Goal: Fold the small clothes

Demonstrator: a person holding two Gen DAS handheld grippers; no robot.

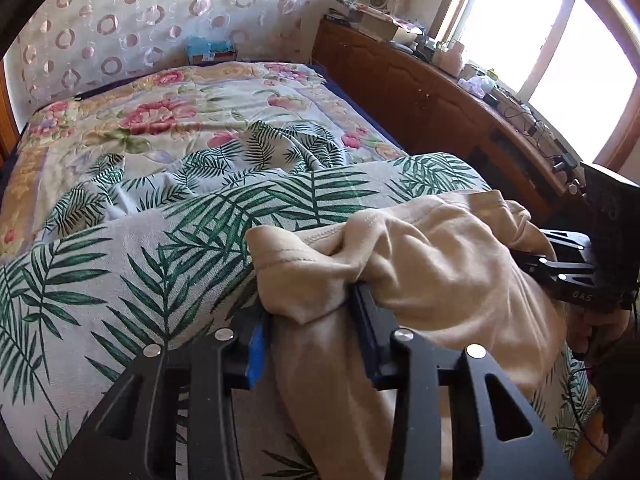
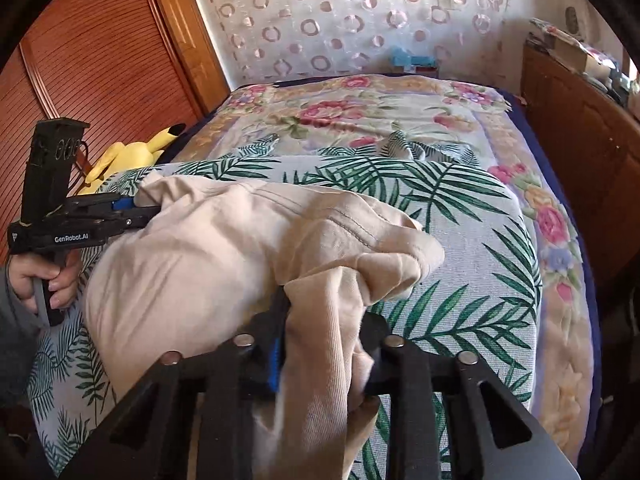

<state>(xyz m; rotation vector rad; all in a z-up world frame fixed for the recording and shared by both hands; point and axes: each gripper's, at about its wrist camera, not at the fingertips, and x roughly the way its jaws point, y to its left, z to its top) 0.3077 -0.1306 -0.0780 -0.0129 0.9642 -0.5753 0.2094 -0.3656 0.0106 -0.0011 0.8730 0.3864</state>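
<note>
1. The left gripper [image 1: 316, 332] is clamped on a bunched fold of the beige garment [image 1: 432, 264]. Cloth fills the gap between its blue-padded finger and its dark one, and spills toward the camera at 6 o'clock in the left wrist view.
2. The right gripper [image 2: 320, 344] is likewise closed on a gathered edge of the same garment [image 2: 208, 248], with fabric pinched between its fingers and hanging down at 6 o'clock.
3. Each gripper seems to hold one end of the garment, probably so the piece can be lifted, pulled taut and laid flat for a first fold. It is still crumpled, so I judge the folding has barely begun.
4. The garment lies heaped on a palm-leaf cushion [image 1: 132, 264] at the near end of the bed, a raised, soft place to work. A stitched hem runs across its upper side.
5. Beyond the cushion, toward 12 o'clock, a floral bedspread [image 1: 168, 104] covers the bed up to a curtain with ring patterns [image 1: 132, 12].
6. Only the left wrist view shows the bright window [image 1: 532, 32] at 1 o'clock and the cluttered top of the wooden cabinet [image 1: 420, 80] below it. It catches the right gripper at 3 o'clock, its finger ends buried in cloth.
7. Only the right wrist view shows the person's hand [image 2: 48, 276] on the left gripper's handle at 9 o'clock, a yellow plush toy [image 2: 132, 152] at 10 o'clock and a slatted wooden door [image 2: 92, 48] behind it.
</note>
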